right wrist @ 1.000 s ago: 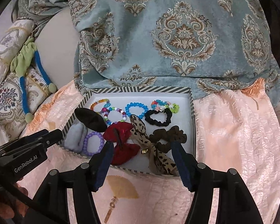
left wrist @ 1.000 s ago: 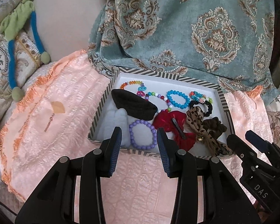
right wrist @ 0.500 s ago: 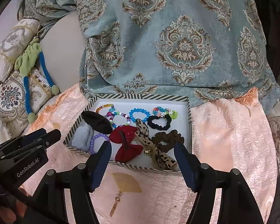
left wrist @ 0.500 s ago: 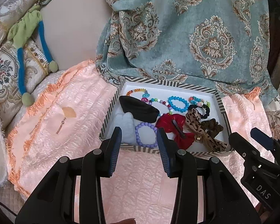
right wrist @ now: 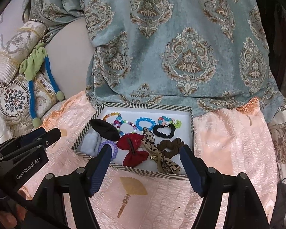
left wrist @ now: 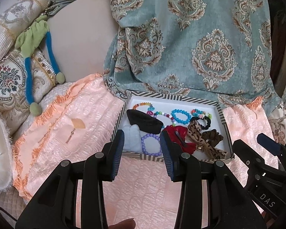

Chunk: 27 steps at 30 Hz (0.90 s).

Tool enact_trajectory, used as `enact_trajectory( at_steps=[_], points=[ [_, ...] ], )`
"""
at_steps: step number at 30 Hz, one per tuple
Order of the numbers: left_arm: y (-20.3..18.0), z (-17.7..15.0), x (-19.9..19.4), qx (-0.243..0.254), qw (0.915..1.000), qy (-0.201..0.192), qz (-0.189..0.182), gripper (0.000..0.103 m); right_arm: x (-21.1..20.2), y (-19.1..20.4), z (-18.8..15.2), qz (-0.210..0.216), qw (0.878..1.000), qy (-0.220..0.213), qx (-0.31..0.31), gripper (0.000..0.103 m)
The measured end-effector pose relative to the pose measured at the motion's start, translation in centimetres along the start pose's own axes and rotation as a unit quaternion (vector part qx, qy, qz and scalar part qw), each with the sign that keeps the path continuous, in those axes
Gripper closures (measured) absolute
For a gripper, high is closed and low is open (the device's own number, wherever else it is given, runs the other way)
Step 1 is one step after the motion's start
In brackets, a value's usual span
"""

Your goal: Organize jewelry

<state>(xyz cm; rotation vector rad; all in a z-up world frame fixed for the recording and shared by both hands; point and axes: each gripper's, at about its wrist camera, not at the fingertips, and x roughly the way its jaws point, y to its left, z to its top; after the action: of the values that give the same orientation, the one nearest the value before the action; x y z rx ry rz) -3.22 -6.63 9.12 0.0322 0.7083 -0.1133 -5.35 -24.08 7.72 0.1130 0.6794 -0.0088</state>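
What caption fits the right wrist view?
Open right gripper above striped box of bracelets, scrunchies and bows on pink quilt.

light: soft, even daylight | shadows: faint | focus: sharp | edges: fisheye-curved, dark vignette

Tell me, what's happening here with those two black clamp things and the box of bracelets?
A person holds a gripper in each hand, sorting jewelry. The striped box on the pink blanket holds bead bracelets, scrunchies and a red bow. Both the left gripper and the right gripper hover before it, empty; the right's fingers have just been opening.
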Motion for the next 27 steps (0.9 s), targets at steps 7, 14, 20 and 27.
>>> enact_trajectory(
  at_steps=[7, 14, 20, 27],
  points=[
    [0.0, 0.1, -0.7, 0.001, 1.0, -0.008, 0.004, 0.065, -0.6, 0.2, 0.3, -0.002, 1.0, -0.008, -0.002, 0.031],
    [0.1, 0.2, -1.2, 0.0, 0.9999, -0.015, 0.006, 0.065, -0.6, 0.1, 0.1, -0.005, 1.0, -0.006, 0.0, 0.031],
    [0.0, 0.1, -1.2, -0.001, 0.9999, -0.016, 0.006, 0.065, -0.9, 0.1, 0.2, -0.002, 1.0, -0.009, -0.001, 0.03],
    [0.1, 0.1, -1.5, -0.002, 0.9998, -0.02, 0.01, 0.065, -0.9, 0.2, 0.1, 0.001, 1.0, -0.007, -0.002, 0.03]
  ],
)
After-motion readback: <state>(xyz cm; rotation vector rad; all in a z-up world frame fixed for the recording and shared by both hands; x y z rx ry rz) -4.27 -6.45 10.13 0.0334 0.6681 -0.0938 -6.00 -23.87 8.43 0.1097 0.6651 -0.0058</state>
